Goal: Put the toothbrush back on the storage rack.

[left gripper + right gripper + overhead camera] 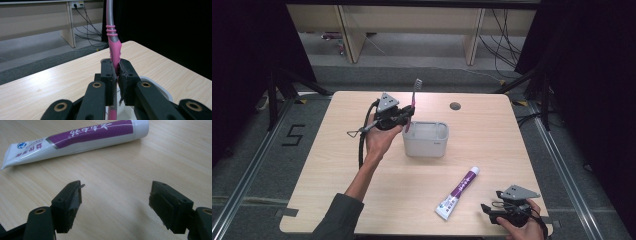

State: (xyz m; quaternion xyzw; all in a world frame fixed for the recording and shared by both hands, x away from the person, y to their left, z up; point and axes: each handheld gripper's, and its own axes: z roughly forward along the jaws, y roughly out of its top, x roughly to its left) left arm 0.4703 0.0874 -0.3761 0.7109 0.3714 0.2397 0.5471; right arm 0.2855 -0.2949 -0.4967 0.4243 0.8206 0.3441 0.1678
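A pink and grey toothbrush [415, 95] stands upright, bristles at the top, with my left gripper [408, 114] shut on its pink handle [115, 53]. It hangs at the left rim of a white rectangular box [426, 139] in the middle of the table; the handle's lower end [113, 113] reaches down toward the box. A white and purple toothpaste tube [458, 193] lies flat on the wood nearer the front right. My right gripper [490, 212] rests low at the front right edge, open, its jaws spread with bare table between them and the tube [75, 137] just beyond.
The light wooden table [337, 165] has a round cable hole [455, 106] at the back. Dark curtains flank both sides, and a bench with cables stands beyond the far edge. A black cable trails from the left gripper along the forearm.
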